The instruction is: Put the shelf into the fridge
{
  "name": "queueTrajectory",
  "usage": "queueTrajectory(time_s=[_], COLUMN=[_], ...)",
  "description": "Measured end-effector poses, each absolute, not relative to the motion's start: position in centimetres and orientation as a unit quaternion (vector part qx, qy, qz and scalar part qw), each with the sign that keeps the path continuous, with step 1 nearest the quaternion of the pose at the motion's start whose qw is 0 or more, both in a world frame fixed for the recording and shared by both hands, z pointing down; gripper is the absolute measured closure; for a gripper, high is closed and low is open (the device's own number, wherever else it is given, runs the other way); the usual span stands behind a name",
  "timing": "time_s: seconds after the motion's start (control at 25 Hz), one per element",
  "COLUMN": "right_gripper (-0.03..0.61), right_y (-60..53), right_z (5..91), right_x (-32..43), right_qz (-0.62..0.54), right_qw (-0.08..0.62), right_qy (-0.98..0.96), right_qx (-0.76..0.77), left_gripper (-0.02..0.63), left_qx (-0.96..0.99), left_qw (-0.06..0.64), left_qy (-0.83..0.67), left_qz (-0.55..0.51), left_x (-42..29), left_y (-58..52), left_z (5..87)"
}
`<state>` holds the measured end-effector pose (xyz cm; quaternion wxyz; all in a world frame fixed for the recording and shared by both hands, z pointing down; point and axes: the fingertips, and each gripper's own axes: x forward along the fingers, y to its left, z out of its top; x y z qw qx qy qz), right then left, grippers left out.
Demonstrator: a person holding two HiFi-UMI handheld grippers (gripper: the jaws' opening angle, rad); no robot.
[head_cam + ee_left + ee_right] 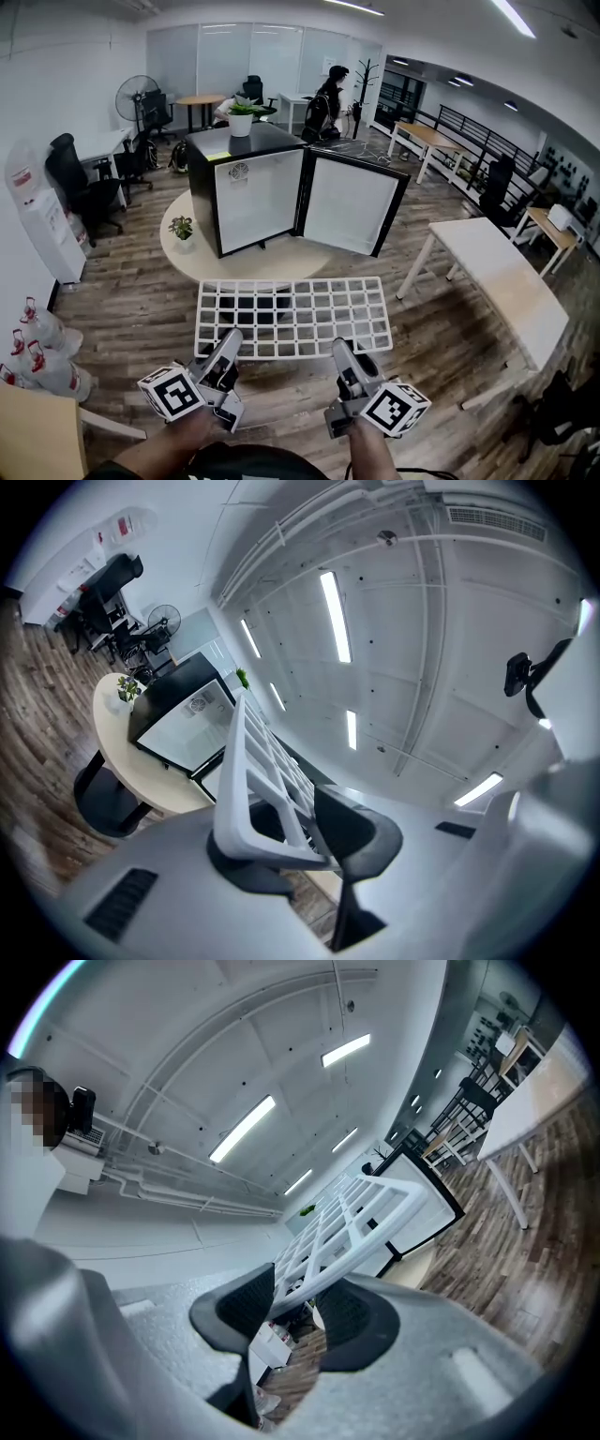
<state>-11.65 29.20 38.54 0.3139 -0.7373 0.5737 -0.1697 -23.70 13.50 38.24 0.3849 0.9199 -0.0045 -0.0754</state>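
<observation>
Head view: a black mini fridge stands on a round, pale bench. Its door is swung open to the right, showing a smooth white lining and a white cavity. The shelf is not in that cavity. It hangs in the air on the near side of the bench, roughly level, above the wood-plank floor. It is a flat white rectangular grid of square openings with a thicker rim all round.

A potted plant in a white pot sits on top of the fridge. A smaller plant stands on the bench just left of the fridge.

The left gripper holds the shelf's near edge toward its left end, and the right gripper holds the same edge toward its right end. Both point away from the person and tilt slightly inward. The left hand and the right hand are low at the near edge of the view.

In the left gripper view, the dark, rounded fingers are clamped on the shelf's white rim, with the grid running away toward the fridge. In the right gripper view, the fingers likewise press on the rim from both sides, with the grid slanting up and away between them.
</observation>
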Motion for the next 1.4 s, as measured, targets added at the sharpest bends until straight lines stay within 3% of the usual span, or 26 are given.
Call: queueTrajectory(time_s=[0.52,1.4], right_gripper=[0.437,0.437], right_y=[27.4,11.0], right_z=[39.2,40.6], right_x=[-6.8,6.3], right_qz=[-0.175,-0.212], right_qw=[0.310,0.288], right_qy=[0.586,0.569], right_qx=[-0.728,-0.741], left_gripper=[0.529,0.529], left_qx=[0.920,0.909], left_qw=[0.385,0.409], left_qy=[-0.019,-0.028], left_qz=[-0.077,-0.068], left_x=[-19.3,-6.7], left_y=[12.1,-4.6], left_z=[38.9,40.1])
